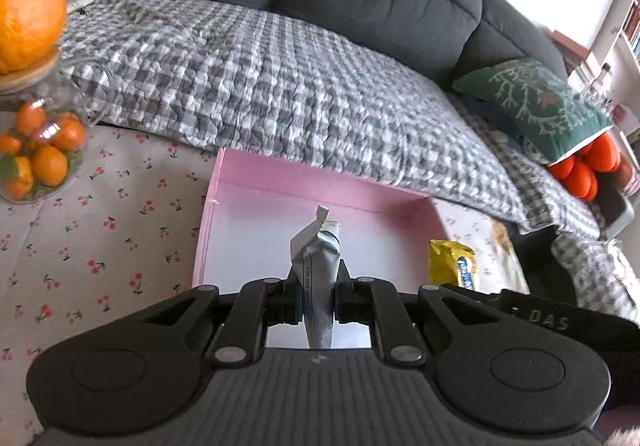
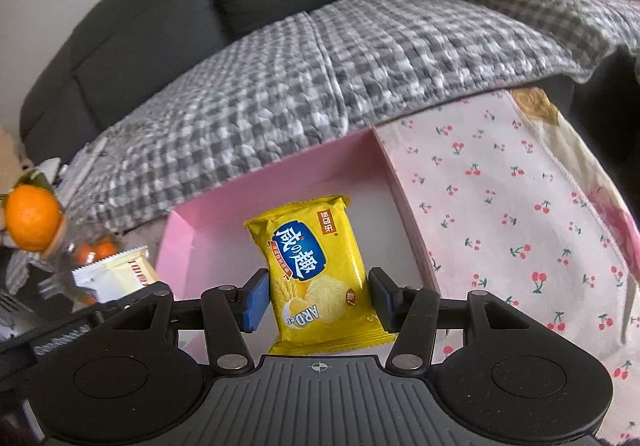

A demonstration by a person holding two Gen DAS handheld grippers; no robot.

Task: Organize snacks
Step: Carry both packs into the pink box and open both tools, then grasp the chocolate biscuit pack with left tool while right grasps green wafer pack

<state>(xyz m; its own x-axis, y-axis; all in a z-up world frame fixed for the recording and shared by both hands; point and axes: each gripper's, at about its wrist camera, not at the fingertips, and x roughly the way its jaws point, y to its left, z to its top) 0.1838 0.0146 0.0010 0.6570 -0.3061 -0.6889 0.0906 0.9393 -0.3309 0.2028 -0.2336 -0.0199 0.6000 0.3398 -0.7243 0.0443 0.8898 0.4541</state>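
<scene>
My left gripper (image 1: 316, 286) is shut on a silver-white snack packet (image 1: 318, 258), held edge-on and upright over the open pink box (image 1: 208, 230). In the right wrist view, the right gripper (image 2: 320, 298) is shut on a yellow biscuit packet (image 2: 312, 258), its blue pads (image 2: 256, 298) pressing both sides, above the pink box (image 2: 188, 221). The box's white floor shows bare around both packets. The yellow packet (image 1: 454, 266) also shows at the box's right edge in the left wrist view. The left gripper's packet (image 2: 116, 274) appears at the far left of the right wrist view.
The box lies on a cherry-print cloth (image 1: 80, 246) in front of a grey sofa under a checked blanket (image 1: 280, 85). A glass jar of small oranges (image 1: 40, 149) with a large orange on its lid stands left. A green cushion (image 1: 540, 105) lies right.
</scene>
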